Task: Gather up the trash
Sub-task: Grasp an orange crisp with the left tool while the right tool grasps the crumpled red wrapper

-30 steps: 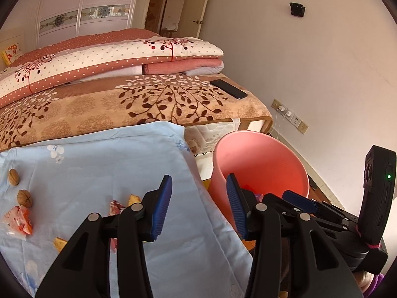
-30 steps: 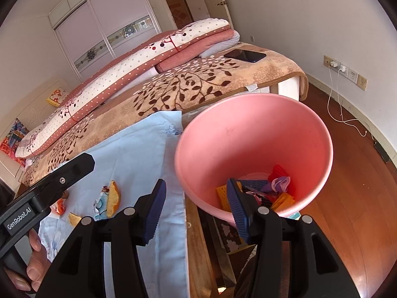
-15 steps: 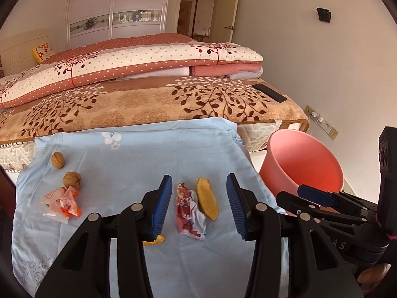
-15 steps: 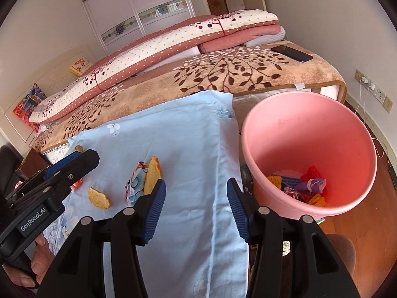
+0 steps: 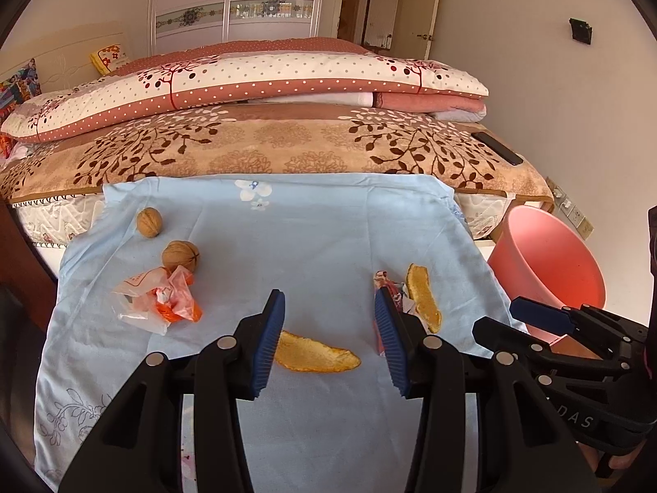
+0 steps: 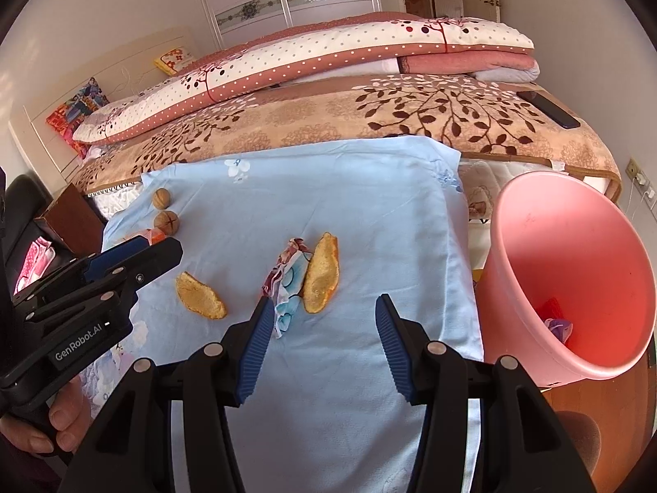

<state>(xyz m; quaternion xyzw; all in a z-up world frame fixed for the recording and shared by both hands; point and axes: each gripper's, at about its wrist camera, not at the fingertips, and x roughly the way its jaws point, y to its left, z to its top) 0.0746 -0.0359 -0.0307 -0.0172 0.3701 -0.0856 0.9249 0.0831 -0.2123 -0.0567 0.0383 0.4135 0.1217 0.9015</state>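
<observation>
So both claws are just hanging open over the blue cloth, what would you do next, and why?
Probably lower the left gripper onto the orange peel lying between its open jaws and close on it. Nothing is held yet, that peel sits closest, and the pink bin waits just off the blue cloth, past the right gripper.

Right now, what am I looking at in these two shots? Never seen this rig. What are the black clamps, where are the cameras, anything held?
No robot: a person holds a two-finger gripper in each hand. Each shot comes from a fisheye camera on one gripper, looking along its fingers. The left gripper and right gripper are both open and empty. On the blue cloth lie two peels, a crumpled wrapper, a plastic bag and two walnuts. The pink bin stands to the right.
</observation>
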